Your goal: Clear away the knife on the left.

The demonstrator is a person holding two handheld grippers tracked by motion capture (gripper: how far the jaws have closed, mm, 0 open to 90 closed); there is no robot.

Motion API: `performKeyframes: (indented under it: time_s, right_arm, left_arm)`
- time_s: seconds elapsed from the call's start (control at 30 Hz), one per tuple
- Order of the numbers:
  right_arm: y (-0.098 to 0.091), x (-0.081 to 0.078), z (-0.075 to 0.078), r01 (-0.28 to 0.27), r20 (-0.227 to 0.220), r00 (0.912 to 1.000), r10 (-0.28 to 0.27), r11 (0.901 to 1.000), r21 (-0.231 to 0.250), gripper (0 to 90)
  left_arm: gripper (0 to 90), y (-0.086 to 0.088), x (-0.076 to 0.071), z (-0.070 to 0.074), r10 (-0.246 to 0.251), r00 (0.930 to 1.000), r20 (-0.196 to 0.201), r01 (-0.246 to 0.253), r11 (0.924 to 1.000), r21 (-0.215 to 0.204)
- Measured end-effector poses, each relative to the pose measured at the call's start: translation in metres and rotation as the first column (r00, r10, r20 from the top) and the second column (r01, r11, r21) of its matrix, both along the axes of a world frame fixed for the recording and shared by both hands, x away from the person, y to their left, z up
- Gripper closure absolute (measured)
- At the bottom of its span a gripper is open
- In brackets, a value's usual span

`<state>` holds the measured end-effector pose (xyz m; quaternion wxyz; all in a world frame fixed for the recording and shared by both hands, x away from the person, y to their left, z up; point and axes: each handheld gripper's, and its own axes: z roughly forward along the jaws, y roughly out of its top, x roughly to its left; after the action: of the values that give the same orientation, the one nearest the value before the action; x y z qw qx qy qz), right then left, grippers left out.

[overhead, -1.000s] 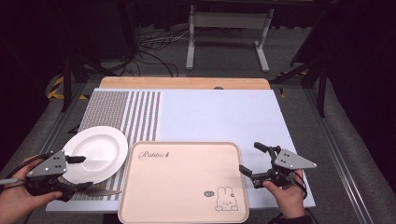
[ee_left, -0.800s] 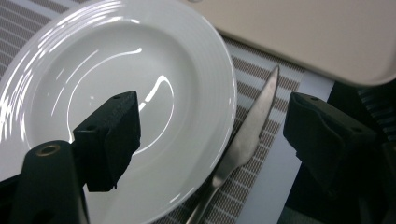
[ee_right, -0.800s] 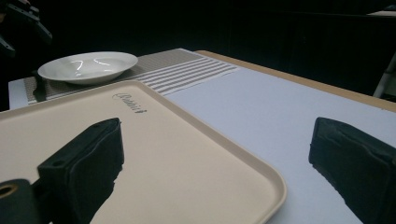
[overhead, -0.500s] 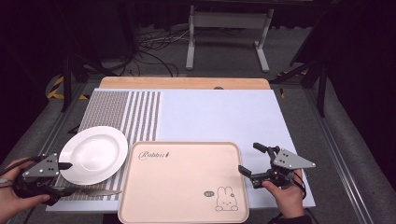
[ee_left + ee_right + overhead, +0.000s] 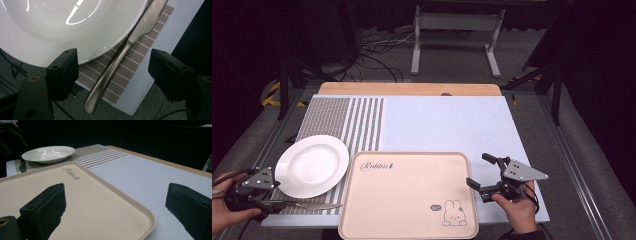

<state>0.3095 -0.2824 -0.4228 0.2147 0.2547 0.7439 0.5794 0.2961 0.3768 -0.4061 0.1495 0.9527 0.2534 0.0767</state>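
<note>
The left gripper (image 5: 271,196) has been drawing back toward the near left corner of the table over the last second, while the right gripper (image 5: 480,172) is staying where it was beside the tray (image 5: 407,225). In the left gripper view, its jaws are standing wide apart and gripping nothing, and the knife (image 5: 125,51) is lying between and beyond them, its handle end nearest the claw and jutting past the edge of the striped mat (image 5: 140,56), its blade running away alongside the rim of the white plate (image 5: 50,37). The plate is sitting just ahead of the left jaw. From above, the knife (image 5: 304,205) is pointing toward the tray, close under the plate (image 5: 312,165). The right gripper is also gaping, empty; its jaws are straddling the tray's near corner (image 5: 140,217), one jaw over the tray, the other over the pale blue sheet (image 5: 150,180).
</note>
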Motion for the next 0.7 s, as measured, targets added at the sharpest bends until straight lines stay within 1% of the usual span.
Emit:
performKeyframes:
  time_s: [0.07, 0.13, 0.17, 0.2, 0.27, 0.3, 0.33, 0.4, 0.47, 0.5, 0.53, 0.57, 0.6, 0.63, 0.67, 0.7]
  right_arm:
    - [0.0, 0.0, 0.0, -0.001, 0.0, 1.0, 0.001, 1.0, -0.001, 3.8]
    - [0.0, 0.0, 0.0, -0.003, 0.0, 1.0, 0.003, 1.0, -0.003, 3.8]
    - [0.0, 0.0, 0.0, -0.004, 0.001, 1.0, 0.004, 1.0, -0.003, 3.8]
    - [0.0, 0.0, 0.0, -0.004, 0.001, 1.0, 0.004, 1.0, -0.003, 3.8]
    - [0.0, 0.0, 0.0, -0.004, 0.0, 1.0, 0.004, 1.0, -0.002, 3.8]
    - [0.0, 0.0, 0.0, -0.005, 0.0, 1.0, 0.005, 1.0, -0.001, 3.8]
    - [0.0, 0.0, 0.0, -0.006, 0.001, 1.0, 0.006, 1.0, -0.002, 3.7]
    - [0.001, 0.0, 0.0, -0.008, 0.001, 1.0, 0.008, 1.0, -0.003, 3.7]
    - [0.001, 0.0, -0.001, -0.01, 0.001, 1.0, 0.01, 0.9999, -0.003, 3.7]
    - [0.001, 0.0, -0.001, -0.01, 0.001, 0.9999, 0.01, 0.9999, -0.003, 3.7]
    - [0.001, -0.001, -0.001, -0.011, 0.001, 0.9999, 0.011, 0.9999, -0.004, 3.6]
    - [0.001, -0.001, -0.001, -0.011, 0.001, 0.9999, 0.011, 0.9999, -0.004, 3.6]
    - [0.001, 0.0, -0.001, -0.012, 0.001, 0.9999, 0.012, 0.9999, -0.004, 3.6]
    - [0.001, 0.0, -0.001, -0.012, 0.001, 0.9999, 0.012, 0.9999, -0.004, 3.6]
    - [0.001, 0.0, -0.001, -0.013, 0.001, 0.9999, 0.013, 0.9999, -0.005, 3.6]
    - [0.001, 0.0, -0.001, -0.014, 0.002, 0.9999, 0.014, 0.9999, -0.005, 3.6]
  left_arm:
    - [29.2, 0.0, 0.001, -0.001, 0.002, 0.9998, -0.018, -0.001, 0.9999, 0.017]
    - [31.0, 0.001, 0.003, -0.002, 0.008, 0.9986, -0.053, -0.006, 0.9992, 0.04]
    - [31.8, 0.001, 0.003, -0.003, 0.016, 0.9978, -0.065, -0.013, 0.9989, 0.046]
    - [31.9, 0.001, 0.003, -0.003, 0.016, 0.9978, -0.065, -0.013, 0.9989, 0.046]
    - [32.3, 0.002, 0.005, -0.006, 0.021, 0.9951, -0.096, -0.016, 0.9986, 0.051]
    - [33.9, 0.003, 0.007, -0.007, 0.019, 0.9945, -0.103, -0.013, 0.9982, 0.058]
    - [35.1, 0.003, 0.008, -0.009, 0.015, 0.9927, -0.12, -0.007, 0.9979, 0.064]
    - [36.7, 0.003, 0.01, -0.012, 0.002, 0.9918, -0.128, 0.008, 0.9974, 0.071]
    - [36.6, 0.004, 0.01, -0.014, -0.003, 0.992, -0.126, 0.012, 0.9975, 0.07]
    - [36.6, 0.003, 0.012, -0.016, -0.029, 0.9929, -0.116, 0.037, 0.9971, 0.067]
    - [37.4, 0.004, 0.013, -0.018, -0.061, 0.9901, -0.127, 0.068, 0.9962, 0.054]
    - [40.3, 0.004, 0.013, -0.018, -0.061, 0.9901, -0.127, 0.068, 0.9962, 0.054]
    - [41.4, 0.004, 0.014, -0.02, -0.087, 0.988, -0.128, 0.094, 0.994, 0.055]
    - [41.4, 0.004, 0.013, -0.021, -0.098, 0.9881, -0.119, 0.106, 0.9922, 0.066]
    - [42.0, 0.004, 0.014, -0.022, -0.123, 0.9858, -0.114, 0.132, 0.9886, 0.073]
    - [42.9, 0.004, 0.013, -0.023, -0.134, 0.9852, -0.107, 0.142, 0.9869, 0.075]
